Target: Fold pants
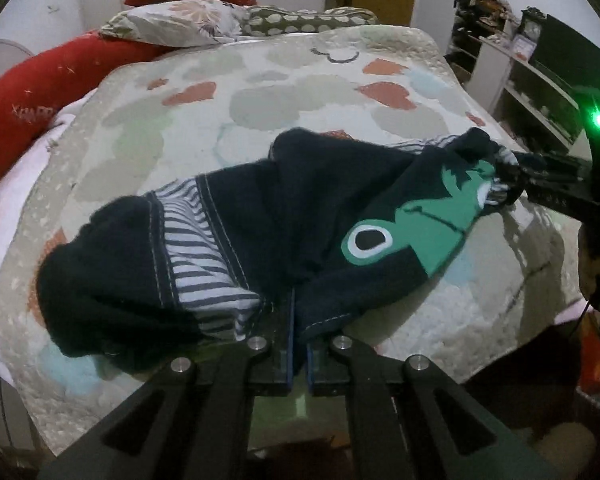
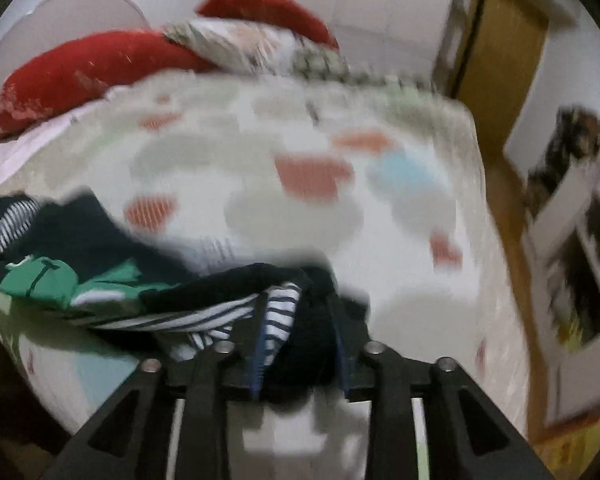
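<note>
Pants point(image 1: 284, 216) between both grippers, angled down

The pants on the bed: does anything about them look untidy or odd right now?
Yes. The pants lie bunched and twisted on the quilt, not flat, with striped lining turned out in places. The left gripper pinches one edge; the right gripper has a wad of fabric between its fingers.

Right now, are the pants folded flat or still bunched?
Bunched: the navy pants lie crumpled on the quilt, striped lining showing, no neat fold.
</note>
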